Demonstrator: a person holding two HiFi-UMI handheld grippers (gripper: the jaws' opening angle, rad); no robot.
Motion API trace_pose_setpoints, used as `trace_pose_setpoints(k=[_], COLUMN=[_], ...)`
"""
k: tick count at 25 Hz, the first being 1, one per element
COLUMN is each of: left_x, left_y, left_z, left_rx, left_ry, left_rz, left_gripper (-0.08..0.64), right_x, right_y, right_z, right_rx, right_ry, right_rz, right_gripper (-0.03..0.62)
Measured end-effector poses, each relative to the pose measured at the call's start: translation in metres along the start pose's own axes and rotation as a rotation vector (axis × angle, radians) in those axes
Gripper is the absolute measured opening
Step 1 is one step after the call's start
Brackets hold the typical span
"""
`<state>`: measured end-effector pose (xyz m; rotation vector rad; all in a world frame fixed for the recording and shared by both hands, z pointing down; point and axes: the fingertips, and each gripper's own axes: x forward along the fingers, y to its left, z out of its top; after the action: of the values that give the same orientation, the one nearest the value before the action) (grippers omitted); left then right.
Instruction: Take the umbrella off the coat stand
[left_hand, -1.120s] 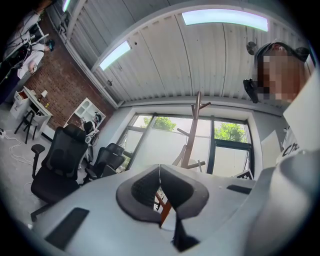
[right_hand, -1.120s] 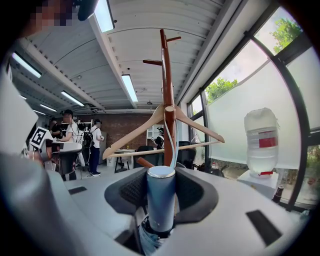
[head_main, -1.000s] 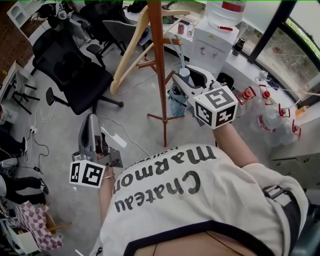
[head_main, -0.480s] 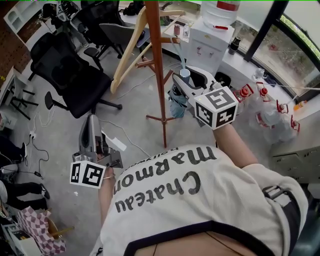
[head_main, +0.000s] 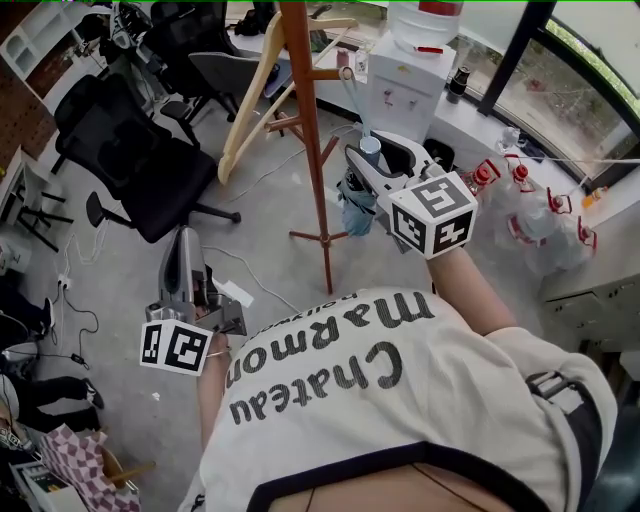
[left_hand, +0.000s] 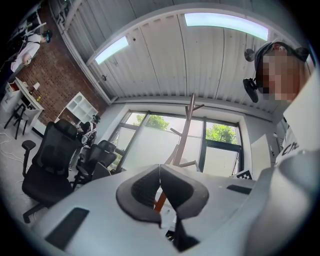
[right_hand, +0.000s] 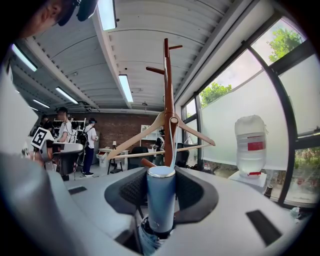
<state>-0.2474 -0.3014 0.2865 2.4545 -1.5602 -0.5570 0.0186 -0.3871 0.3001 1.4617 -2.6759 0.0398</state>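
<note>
The brown wooden coat stand (head_main: 308, 140) rises from the grey floor ahead of me. My right gripper (head_main: 368, 160) is shut on the blue-grey umbrella handle (head_main: 370, 150), just right of the pole. The folded umbrella (head_main: 355, 208) hangs below the jaws. A thin pale strap (head_main: 352, 95) runs from the handle up to a peg. In the right gripper view the umbrella handle (right_hand: 161, 200) stands upright between the pads of the right gripper (right_hand: 161, 192), with the coat stand (right_hand: 168, 100) behind. My left gripper (head_main: 180, 270) hangs low at the left, shut and empty; the left gripper (left_hand: 160, 172) has its pads touching.
A wooden hanger (head_main: 258, 105) hangs on the stand. Black office chairs (head_main: 140, 150) stand to the left, a water dispenser (head_main: 405, 80) behind the stand, plastic bottles (head_main: 530, 215) at the right by the window. A cable (head_main: 255, 280) crosses the floor. People (right_hand: 65, 135) stand far back.
The right gripper with the umbrella has drawn slightly to the right, away from the stand's pole. The left gripper has stayed where it was.
</note>
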Motion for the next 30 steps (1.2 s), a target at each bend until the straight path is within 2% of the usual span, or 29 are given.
trace_pose_setpoints(k=[18,30], left_x=[-0.02,-0.026], left_y=[-0.009,-0.028], left_z=[-0.002,0.001], left_rx=[0.0,0.04], left_ry=[0.01,-0.01], left_rz=[-0.013,0.036], left_gripper=[0.025,0.025], right_x=[-0.023,-0.03], right_y=[0.009,0.002], right_z=[0.012,0.019], right_rx=[0.01,0.029], right_ry=[-0.051,-0.091], right_rz=[-0.02,0.035], right_gripper=[0.166,0.166])
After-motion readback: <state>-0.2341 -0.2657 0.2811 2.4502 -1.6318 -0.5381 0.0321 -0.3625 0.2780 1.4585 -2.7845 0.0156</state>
